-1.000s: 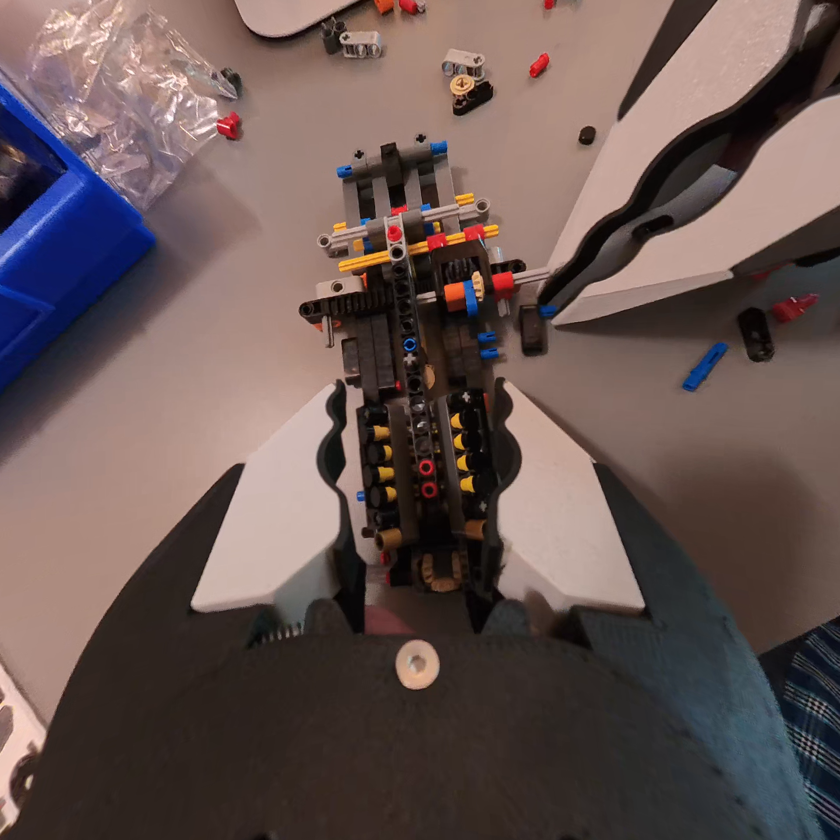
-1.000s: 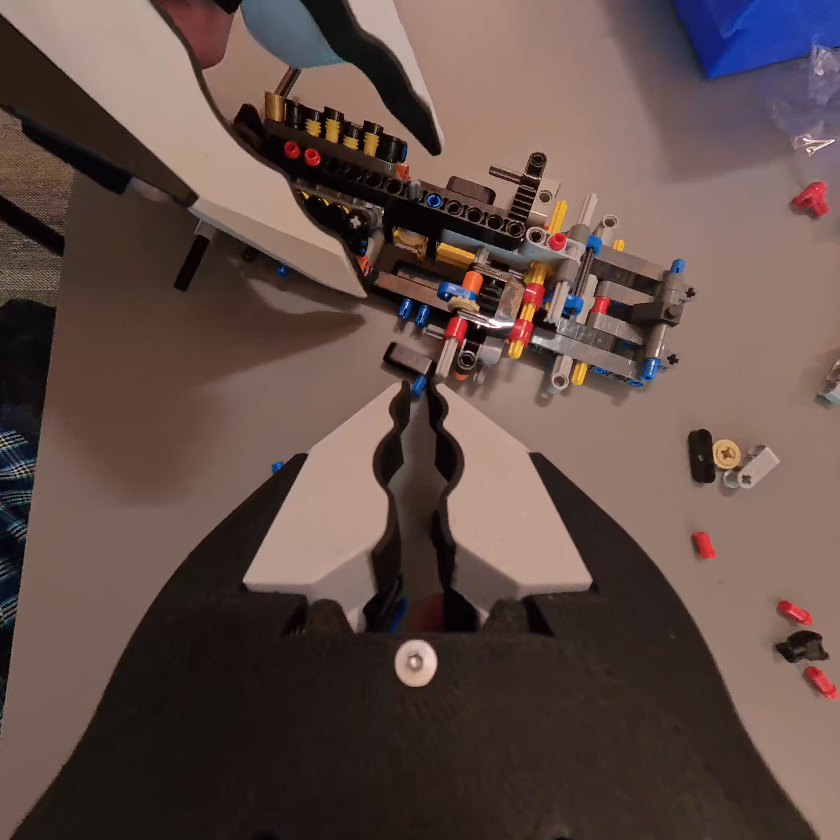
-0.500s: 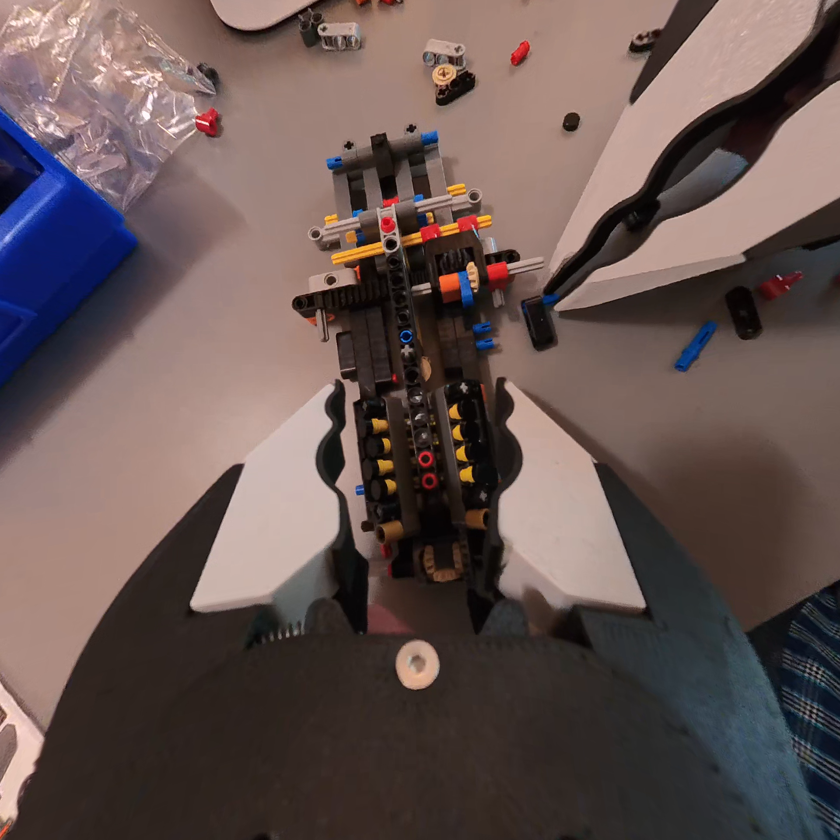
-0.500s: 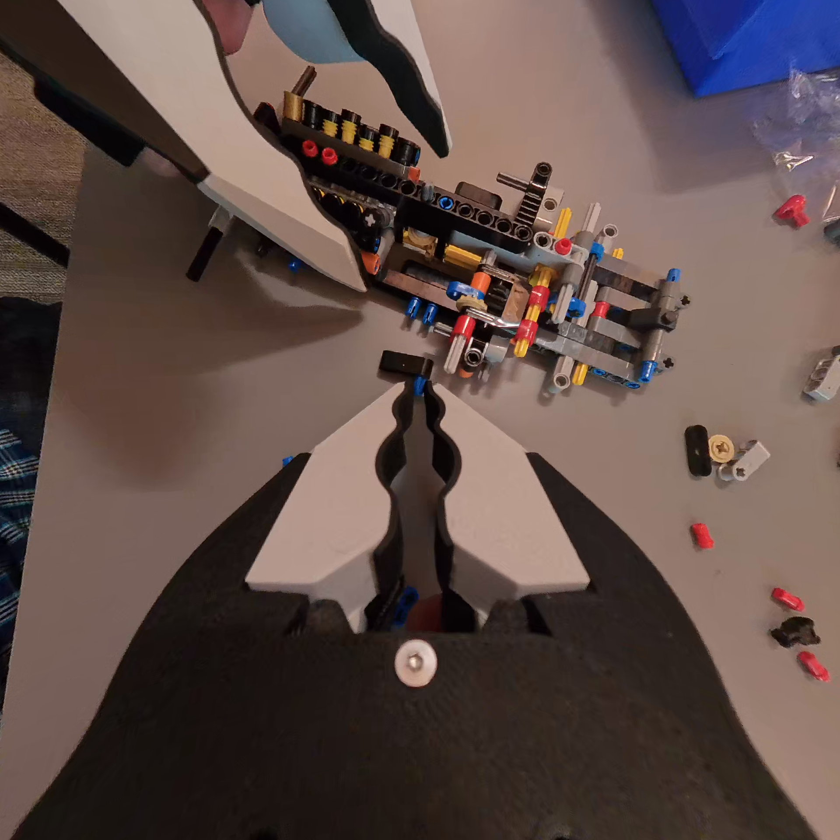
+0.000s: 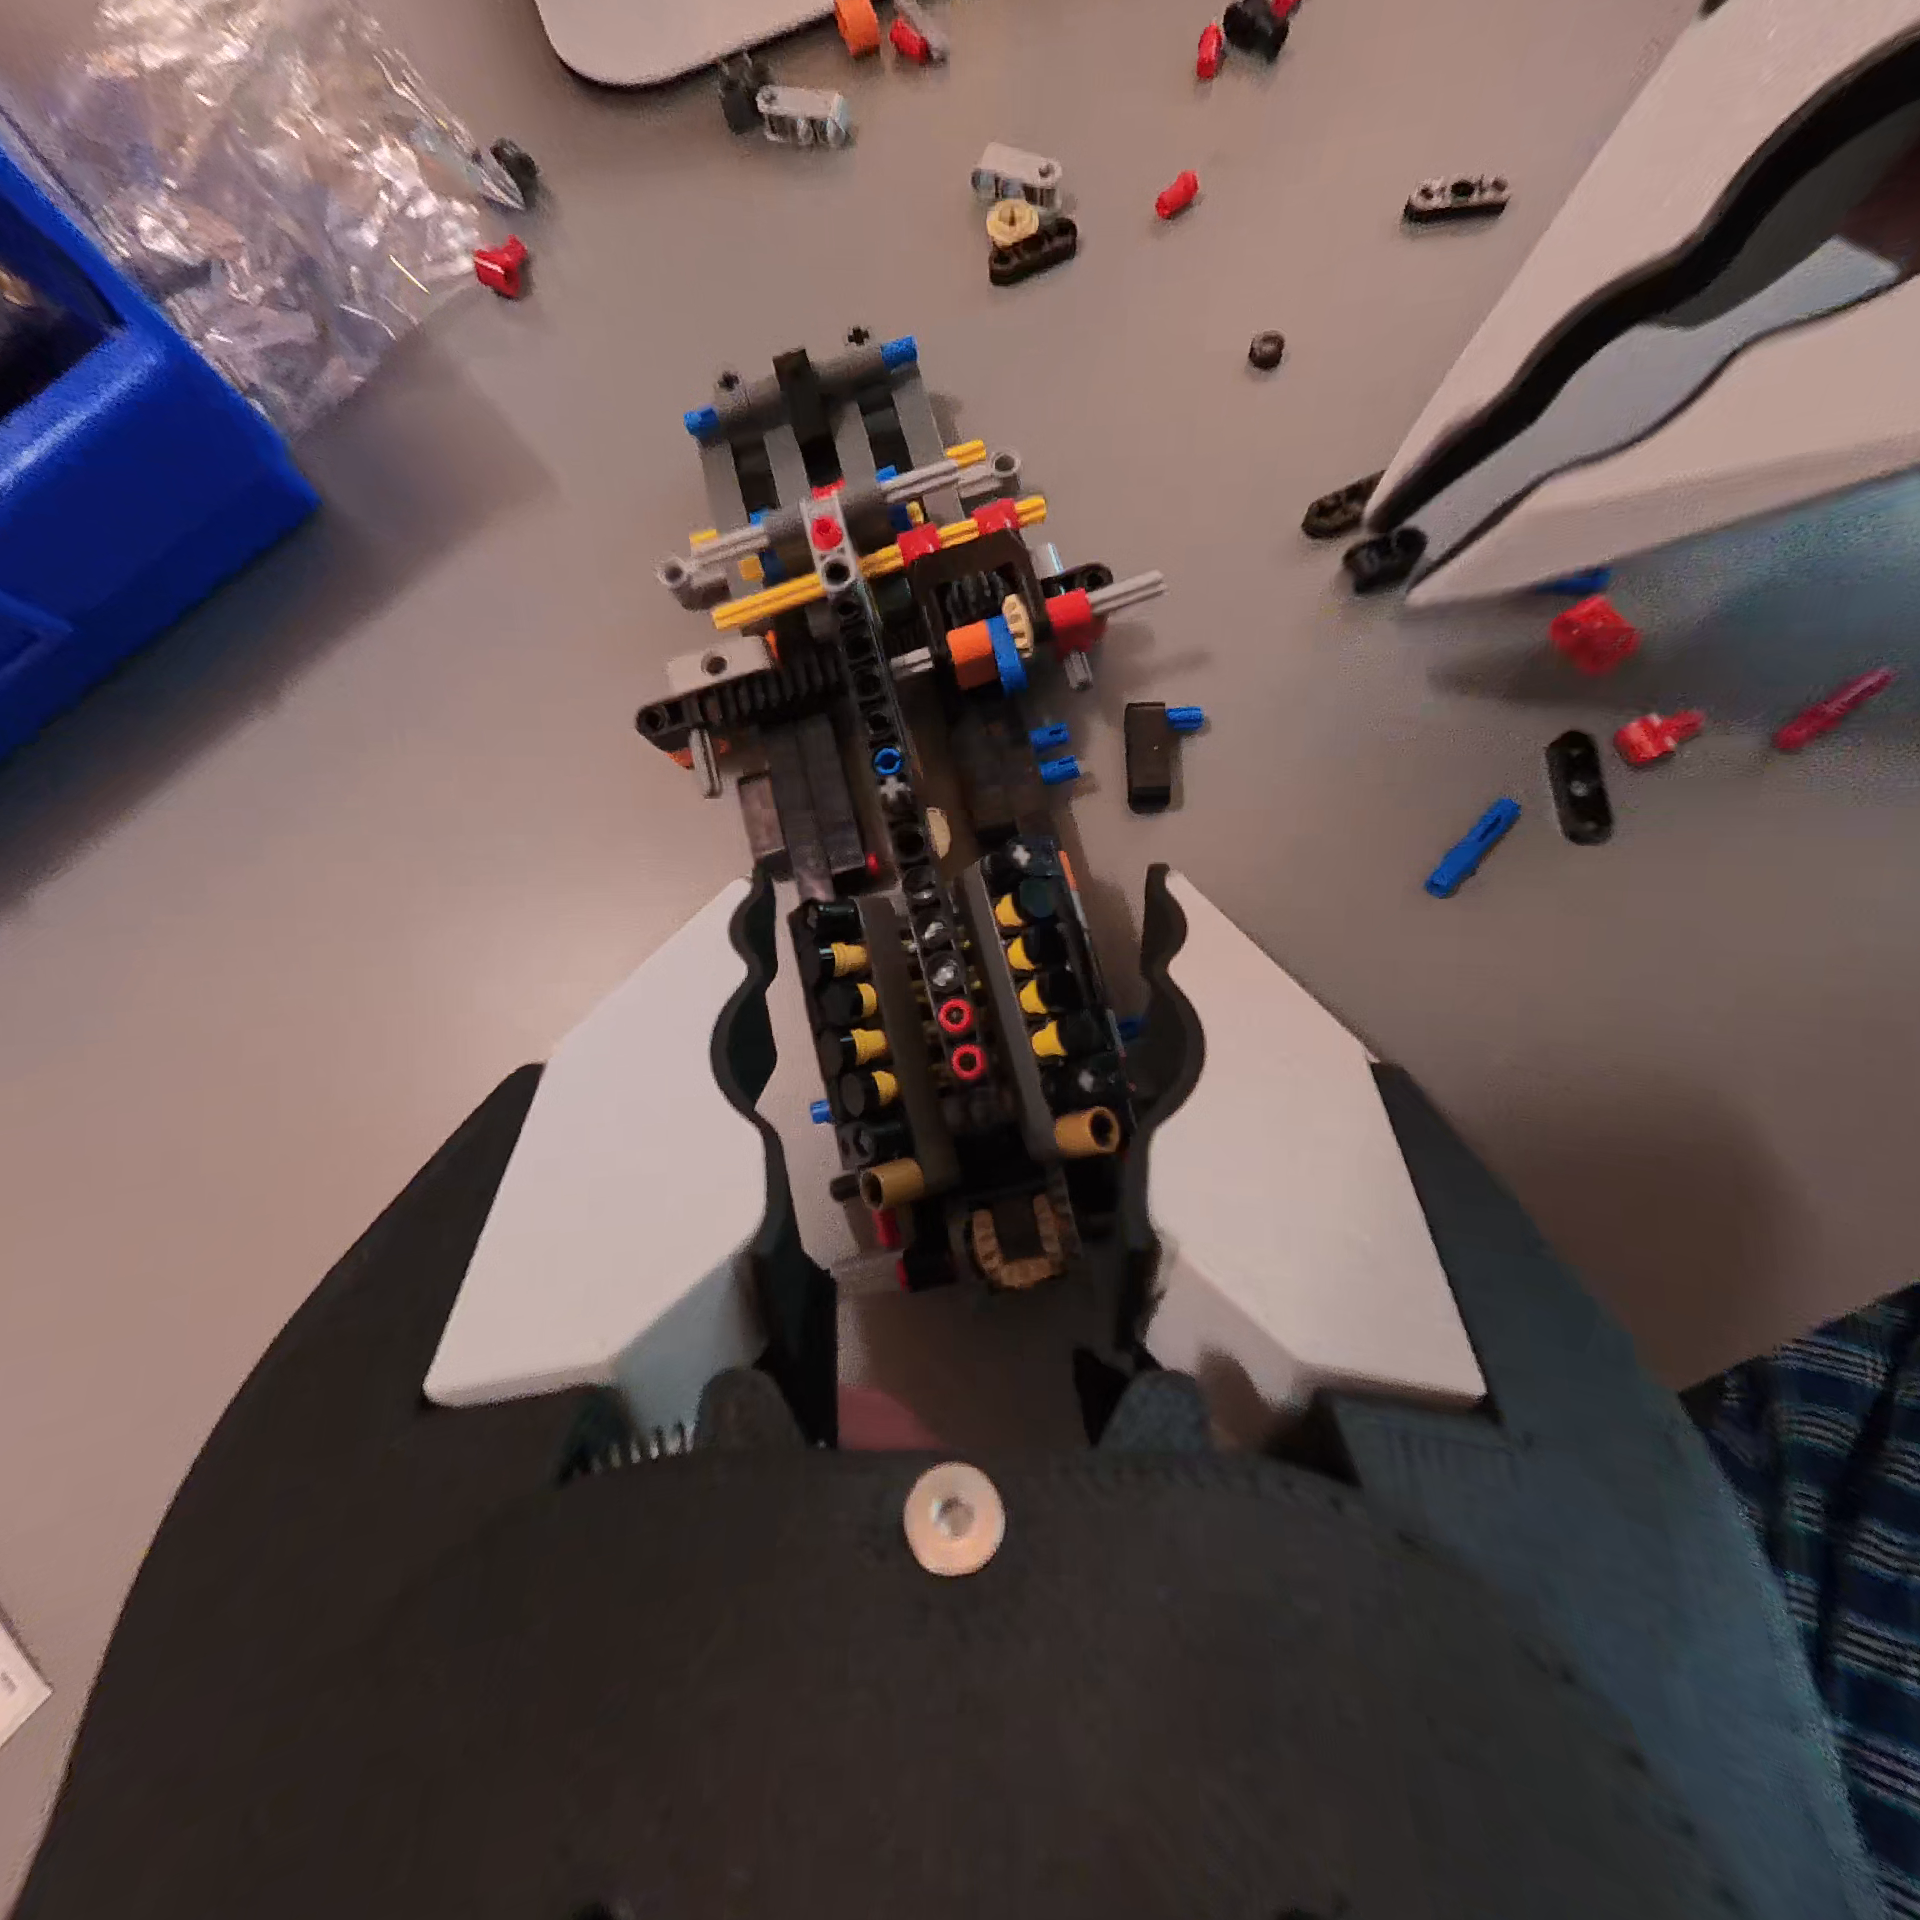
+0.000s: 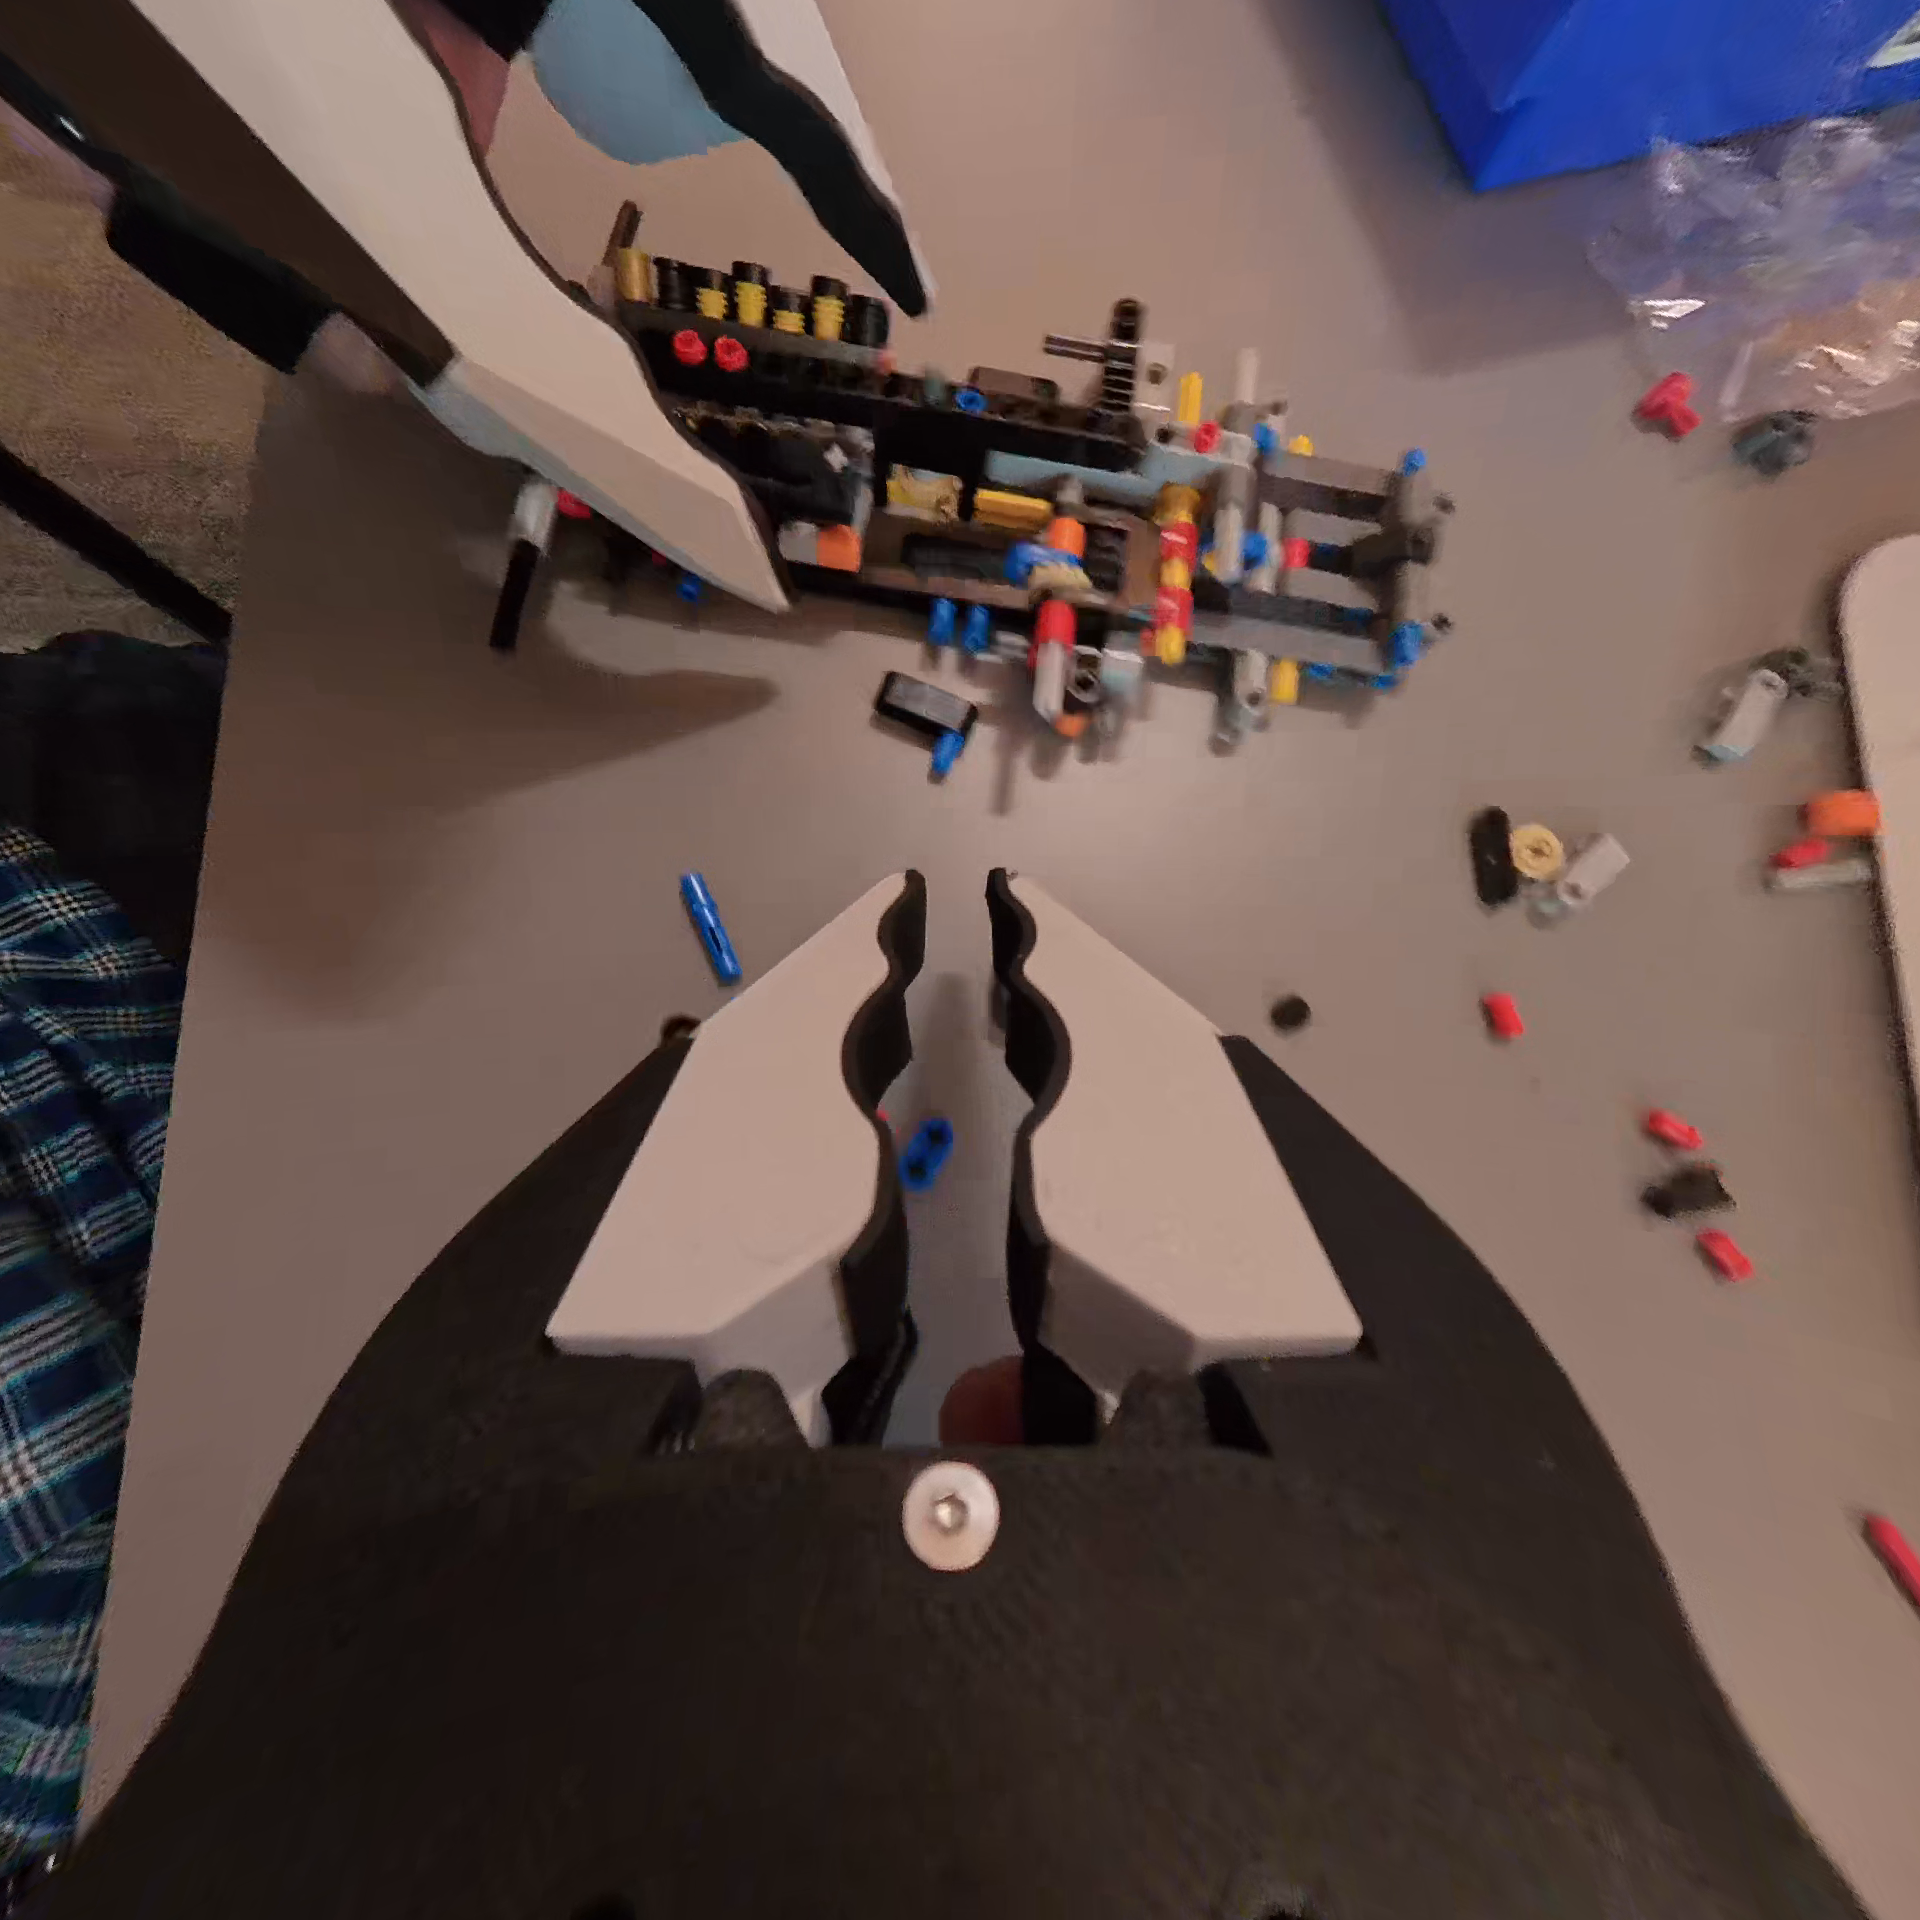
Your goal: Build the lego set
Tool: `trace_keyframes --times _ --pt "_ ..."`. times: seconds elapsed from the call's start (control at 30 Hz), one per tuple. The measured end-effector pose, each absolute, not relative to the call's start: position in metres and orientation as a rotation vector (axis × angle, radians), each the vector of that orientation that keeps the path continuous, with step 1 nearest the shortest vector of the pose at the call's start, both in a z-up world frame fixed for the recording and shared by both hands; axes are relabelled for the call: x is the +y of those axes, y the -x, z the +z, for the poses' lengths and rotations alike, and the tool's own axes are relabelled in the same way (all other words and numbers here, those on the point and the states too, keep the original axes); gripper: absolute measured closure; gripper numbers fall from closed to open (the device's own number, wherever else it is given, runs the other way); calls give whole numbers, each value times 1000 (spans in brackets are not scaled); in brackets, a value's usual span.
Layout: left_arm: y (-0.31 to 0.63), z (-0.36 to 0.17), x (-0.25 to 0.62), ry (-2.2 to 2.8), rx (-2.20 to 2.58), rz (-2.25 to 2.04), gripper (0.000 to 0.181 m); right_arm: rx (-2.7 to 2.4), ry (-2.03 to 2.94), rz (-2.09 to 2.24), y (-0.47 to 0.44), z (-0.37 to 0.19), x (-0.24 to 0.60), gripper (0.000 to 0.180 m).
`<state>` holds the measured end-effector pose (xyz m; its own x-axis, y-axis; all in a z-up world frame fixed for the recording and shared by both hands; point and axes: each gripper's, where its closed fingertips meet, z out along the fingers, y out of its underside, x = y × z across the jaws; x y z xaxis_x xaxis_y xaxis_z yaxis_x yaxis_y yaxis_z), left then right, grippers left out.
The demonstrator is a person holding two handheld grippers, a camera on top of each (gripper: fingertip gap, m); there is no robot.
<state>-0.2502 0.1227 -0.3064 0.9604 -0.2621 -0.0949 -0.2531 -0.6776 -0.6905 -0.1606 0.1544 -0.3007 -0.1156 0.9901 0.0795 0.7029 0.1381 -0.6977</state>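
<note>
The lego chassis (image 5: pixel 894 790) is lying on the grey desk (image 5: pixel 312 935), its engine end sitting between the left gripper (image 5: pixel 956 904)'s spread fingers, which are bracketing rather than clearly pinching it. The right gripper (image 6: pixel 954 883) is hovering nearby, fingers slightly parted and empty. It is probably light and rigid, but its pins and axles may pop loose, so gripping the solid beam sides looks safest.

The left gripper (image 5: pixel 956 904) points forward and down, its two pale fingers (image 5: pixel 644 1143) spread wide — a broad gap lies between the dark wavy pads, with something standing between them. The right gripper (image 6: pixel 956 883) hovers tilted down toward the surface, fingertips (image 6: pixel 1039 935) parted by a narrow slit and nothing clamped in it — both bodies black and bulky behind the fingers.
</note>
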Motion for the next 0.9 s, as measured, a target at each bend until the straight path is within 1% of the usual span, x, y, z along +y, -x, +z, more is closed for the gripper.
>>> trace_keyframes --times 0.2,0.37,0.5,0.63,0.9 --pt "253 -288 122 2279 367 10 112 -1695 1667 620 116 -272 225 168" --pt "266 -280 126 2232 351 46 119 -1672 1655 552 102 -265 266 166" --pt "286 -279 131 2210 302 87 125 -1729 1599 535 121 -267 275 166" --pt "303 -281 131 2199 261 118 127 -1789 1595 574 137 -271 280 166" --pt "315 -287 124 2177 190 115 132 -2013 1647 623 85 -293 252 171"
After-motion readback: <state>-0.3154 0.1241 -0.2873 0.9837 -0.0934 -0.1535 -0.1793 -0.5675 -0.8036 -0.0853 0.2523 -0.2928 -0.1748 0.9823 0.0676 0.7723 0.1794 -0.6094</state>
